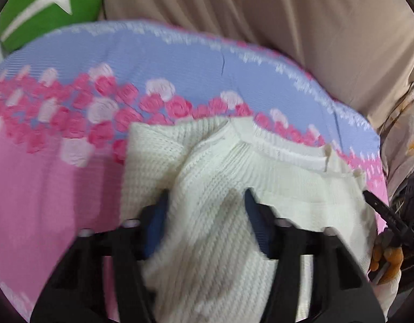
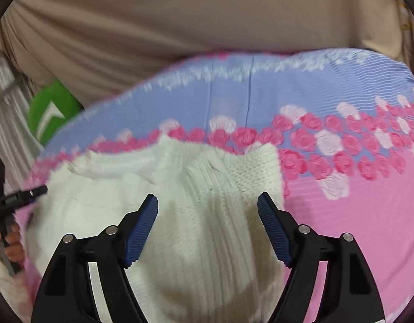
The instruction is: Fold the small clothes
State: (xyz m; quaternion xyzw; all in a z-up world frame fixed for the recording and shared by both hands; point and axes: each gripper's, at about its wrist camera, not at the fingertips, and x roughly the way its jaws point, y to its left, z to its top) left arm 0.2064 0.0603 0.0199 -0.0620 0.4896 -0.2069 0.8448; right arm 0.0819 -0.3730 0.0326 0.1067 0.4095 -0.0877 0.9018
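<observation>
A small cream knitted sweater (image 1: 220,167) lies on a pink and blue flowered bedcover (image 1: 45,177), ribbed hem or collar toward the far side. My left gripper (image 1: 205,196) is open above it, with a raised fold of knit between the spread blue pads. In the right wrist view the same sweater (image 2: 207,188) lies under my right gripper (image 2: 208,202), which is open with its blue fingers (image 2: 271,223) wide apart over the knit. Each gripper shows at the edge of the other's view.
A green cushion (image 1: 45,13) with a white mark sits at the bed's far left corner. A beige draped cloth (image 1: 287,13) backs the bed. A patterned fabric (image 1: 406,140) lies at the right edge. The bedcover (image 2: 354,228) spreads to the right.
</observation>
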